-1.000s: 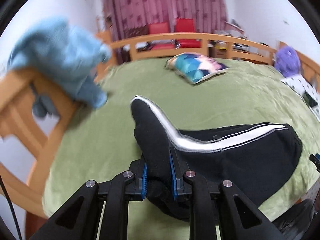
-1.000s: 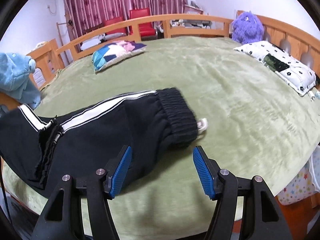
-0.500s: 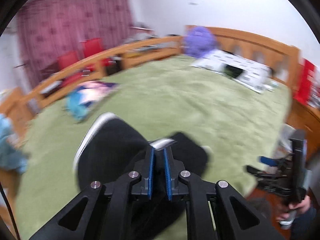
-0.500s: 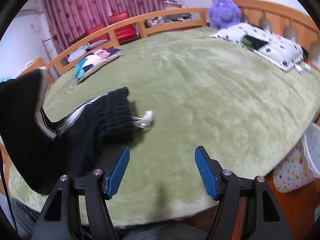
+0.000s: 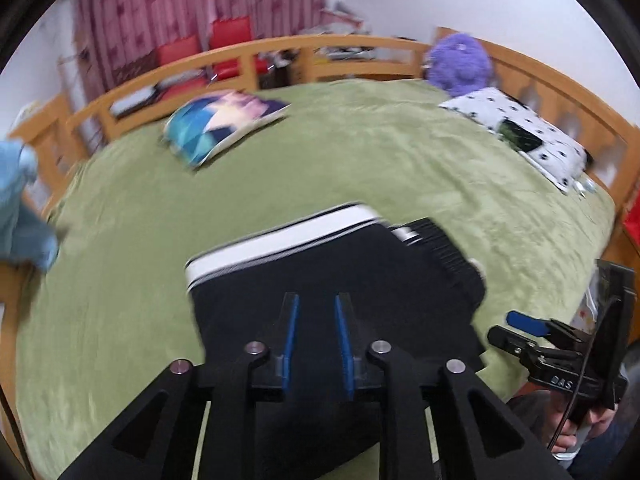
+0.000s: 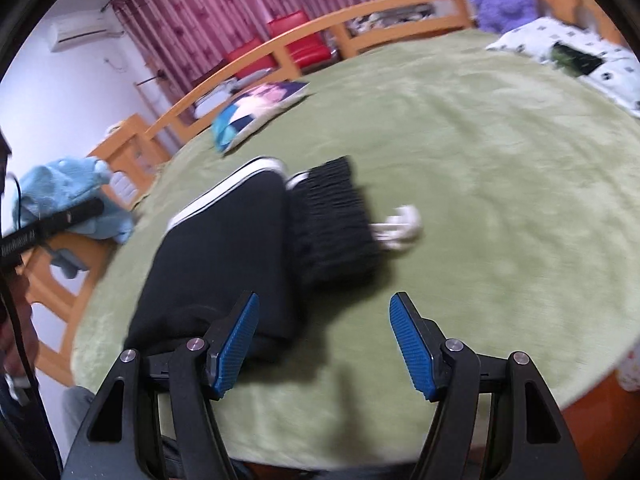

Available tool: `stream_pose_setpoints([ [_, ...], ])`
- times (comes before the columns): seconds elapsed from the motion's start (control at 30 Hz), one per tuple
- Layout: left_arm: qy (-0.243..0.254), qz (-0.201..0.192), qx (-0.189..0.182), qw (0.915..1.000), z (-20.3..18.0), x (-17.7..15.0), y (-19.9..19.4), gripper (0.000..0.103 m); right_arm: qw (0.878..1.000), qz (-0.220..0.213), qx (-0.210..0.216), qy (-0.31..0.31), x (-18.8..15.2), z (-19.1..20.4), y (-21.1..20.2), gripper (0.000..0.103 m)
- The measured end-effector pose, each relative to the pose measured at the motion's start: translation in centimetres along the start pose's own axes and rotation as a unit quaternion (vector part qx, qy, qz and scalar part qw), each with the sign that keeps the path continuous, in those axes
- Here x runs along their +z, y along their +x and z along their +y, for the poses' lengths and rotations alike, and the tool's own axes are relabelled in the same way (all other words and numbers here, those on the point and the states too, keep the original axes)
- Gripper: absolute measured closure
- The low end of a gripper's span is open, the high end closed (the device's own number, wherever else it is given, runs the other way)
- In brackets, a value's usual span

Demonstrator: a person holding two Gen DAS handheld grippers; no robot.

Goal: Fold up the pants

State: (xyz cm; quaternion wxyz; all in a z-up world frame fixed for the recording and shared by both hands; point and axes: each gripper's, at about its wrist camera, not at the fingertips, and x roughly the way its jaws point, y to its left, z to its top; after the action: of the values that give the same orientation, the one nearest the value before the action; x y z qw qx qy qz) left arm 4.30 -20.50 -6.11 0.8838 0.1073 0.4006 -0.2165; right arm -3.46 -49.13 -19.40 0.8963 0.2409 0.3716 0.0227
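Black pants (image 5: pixel 332 268) with a white side stripe lie folded over on the green bed cover (image 5: pixel 280 168). Their ribbed waistband (image 6: pixel 336 216) and white drawstring (image 6: pixel 400 226) stick out on the right. My left gripper (image 5: pixel 316 320) hovers over the folded pants with its jaws parted and nothing between them. My right gripper (image 6: pixel 324 320) is wide open and empty at the near bed edge, beside the pants (image 6: pixel 224 256). It also shows at the right of the left wrist view (image 5: pixel 524 320).
A colourful cushion (image 5: pixel 220 124) lies at the back of the bed. A spotted pillow (image 5: pixel 524 136) and purple plush toy (image 5: pixel 460 64) lie far right. A blue plush (image 6: pixel 68 196) hangs on the wooden rail (image 5: pixel 240 60) at left.
My left gripper carried the pant leg rightward over the waistband, then opened and let it go. The pants now lie folded in half. My right gripper stayed open and shifted slightly.
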Motion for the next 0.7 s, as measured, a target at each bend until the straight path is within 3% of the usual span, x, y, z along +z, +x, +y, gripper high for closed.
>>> stream_pose_setpoints([
  [0.03,-0.008,0.003,0.003,1.0,0.7,-0.4,0.1,0.085,1.0,0.016,0.011,-0.001,0.1,0.3,1.3,0.036],
  [0.1,-0.024,0.013,0.011,0.9996,2.5,-1.4,0.3,0.085,0.998,0.067,-0.005,0.001,0.0,1.1,4.3,0.039],
  [0.13,-0.028,0.018,0.015,0.9993,3.1,-1.8,0.4,0.085,0.996,0.094,-0.008,-0.005,-0.2,1.7,5.6,0.064],
  [0.17,-0.034,0.022,0.022,0.9989,3.9,-2.4,0.6,0.085,0.993,0.113,-0.007,-0.017,-0.4,2.5,6.1,0.08],
  [0.23,-0.041,0.029,0.029,0.9983,4.9,-3.1,1.0,0.085,0.991,0.1,-0.041,-0.08,-0.1,4.7,5.0,0.087],
  [0.33,-0.056,0.038,0.026,0.9973,5.9,-3.7,1.9,0.085,0.992,0.063,-0.032,-0.102,0.8,6.3,2.5,0.091],
  [0.5,-0.062,0.048,0.011,0.9968,6.1,-4.0,2.8,0.085,0.997,-0.002,0.027,-0.067,4.5,5.1,-1.1,0.094],
  [0.57,-0.058,0.046,0.006,0.9972,6.0,-4.0,2.9,0.085,0.998,-0.029,0.013,-0.06,5.4,4.2,-2.6,0.094],
  [0.7,-0.06,0.047,-0.015,0.9969,5.8,-4.4,3.5,0.085,0.998,-0.009,-0.041,-0.035,4.4,0.0,-1.8,0.093],
])
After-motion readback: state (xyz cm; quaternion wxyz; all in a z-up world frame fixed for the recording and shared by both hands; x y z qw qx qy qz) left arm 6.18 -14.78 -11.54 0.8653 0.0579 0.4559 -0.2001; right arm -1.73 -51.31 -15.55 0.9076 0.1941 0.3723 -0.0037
